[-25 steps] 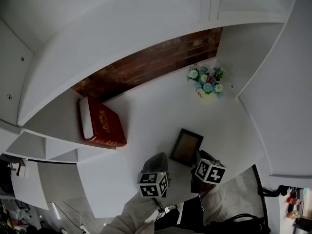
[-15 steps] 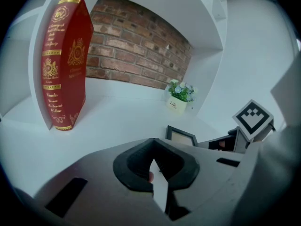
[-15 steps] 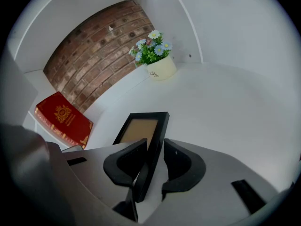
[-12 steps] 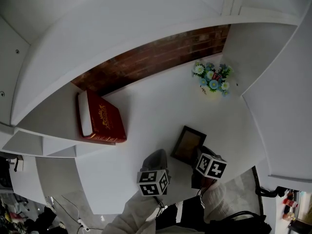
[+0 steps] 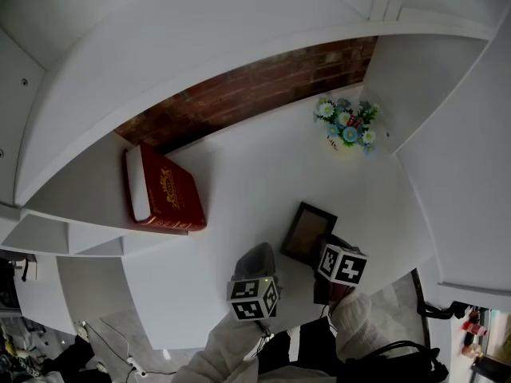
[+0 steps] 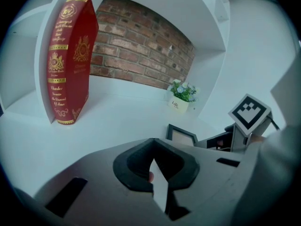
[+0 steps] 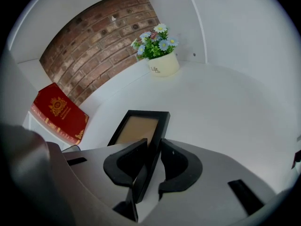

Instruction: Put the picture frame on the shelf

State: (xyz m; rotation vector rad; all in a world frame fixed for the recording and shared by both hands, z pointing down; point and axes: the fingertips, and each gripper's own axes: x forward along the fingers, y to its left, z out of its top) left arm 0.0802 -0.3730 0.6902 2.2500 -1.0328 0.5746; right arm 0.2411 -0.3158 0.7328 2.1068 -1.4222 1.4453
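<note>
**Black rectangular picture frame (image 5: pixel 306 233) being gripped by the right gripper (image 5: pixel 324 247) at the white shelf (image 5: pixel 239 174)**

The frame's (image 7: pixel 139 128) side rail is being pinched between the right gripper's (image 7: pixel 153 147) jaws, to the right of the upright red hardback book with gold print (image 5: pixel 164 194), over the same shelf board. Whether the frame's lower edge is touching the board cannot be told. The left gripper (image 5: pixel 255 260) is being held just beside the frame on the book's side, its jaws pressed together on nothing. A white pot of blue and white flowers (image 5: pixel 345 130) is standing farther from the book, against the brick back wall (image 5: pixel 239 94).
</note>
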